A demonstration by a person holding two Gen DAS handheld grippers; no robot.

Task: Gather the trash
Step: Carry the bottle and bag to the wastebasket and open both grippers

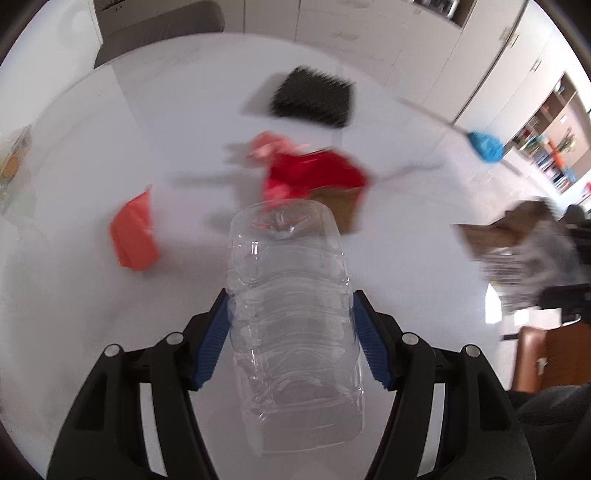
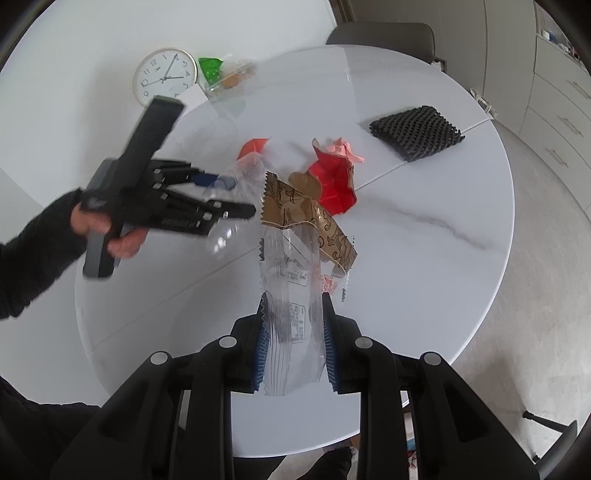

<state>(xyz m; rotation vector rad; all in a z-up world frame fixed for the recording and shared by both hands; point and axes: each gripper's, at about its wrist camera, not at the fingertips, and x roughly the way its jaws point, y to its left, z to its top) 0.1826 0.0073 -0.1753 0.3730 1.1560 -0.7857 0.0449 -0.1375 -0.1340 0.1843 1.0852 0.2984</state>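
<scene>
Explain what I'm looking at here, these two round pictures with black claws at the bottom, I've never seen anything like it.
A person is clearing trash off a white table with two handheld grippers, each carrying a wide-angle camera looking along its fingers. One picture looks along the left gripper, shut on a clear plastic bottle. The other looks along the right gripper, shut on a clear snack wrapper; it also shows the left one held in a hand. Left on the table: red folded paper, an orange paper piece, a black mat and a wall clock.

A home dining room: round marble table, wall clock, chair, cabinets, bookshelves.
</scene>
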